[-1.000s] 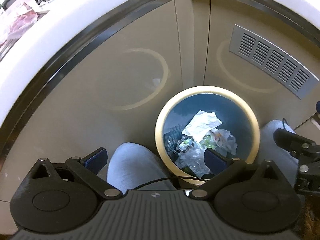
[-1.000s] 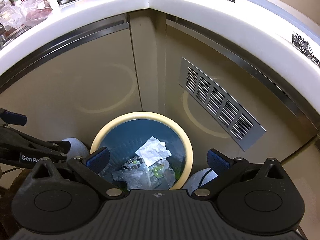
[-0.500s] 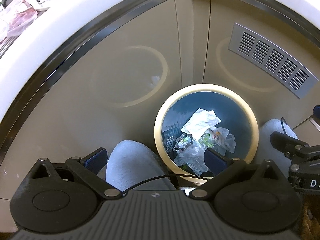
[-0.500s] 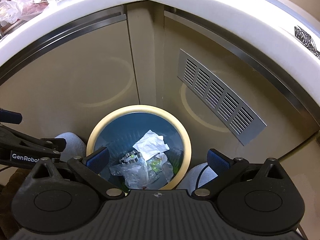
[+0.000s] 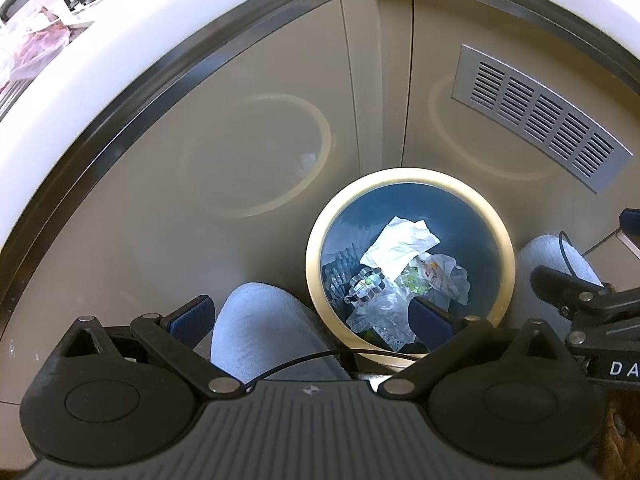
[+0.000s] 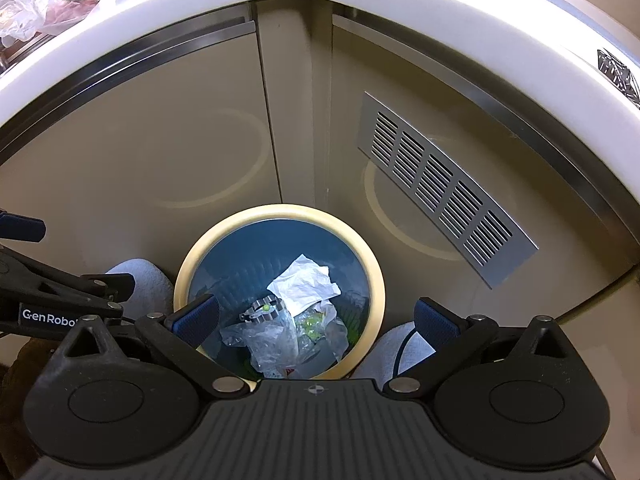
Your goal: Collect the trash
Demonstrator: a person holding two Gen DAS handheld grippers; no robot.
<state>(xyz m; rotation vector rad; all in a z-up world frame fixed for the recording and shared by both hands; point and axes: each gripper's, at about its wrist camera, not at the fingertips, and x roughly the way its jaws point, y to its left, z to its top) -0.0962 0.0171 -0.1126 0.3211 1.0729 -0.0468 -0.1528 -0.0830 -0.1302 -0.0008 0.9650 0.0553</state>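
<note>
Both claws have lifted slightly since a second ago, the waste bin (image 6: 378,276) sitting lower in view. Left claw (image 5: 310,318) and right claw (image 6: 316,316) hover spread apart and empty above its crumpled paper (image 6: 304,284) and plastic wrappers (image 6: 268,338).

Bin sitting in cabinet corner, trash inside, both grippers hanging above.

Trash bin (image 5: 505,240) standing on floor against corner where two cabinet doors (image 5: 200,184) are meeting, under countertop (image 6: 400,4). Vent grille (image 6: 440,188) sitting on the door right of bin. In bin: crumpled paper (image 6: 302,284) lying on top toward back, plastic wrap (image 6: 272,340) w/ other bits lying in front of it. Slippered feet (image 5: 260,332) standing left & right of bin. Left gripper (image 5: 308,318) hanging over bin's left-front edge, right gripper (image 6: 316,318) over bin's front, jaws spread, nothing btwn them.
</note>
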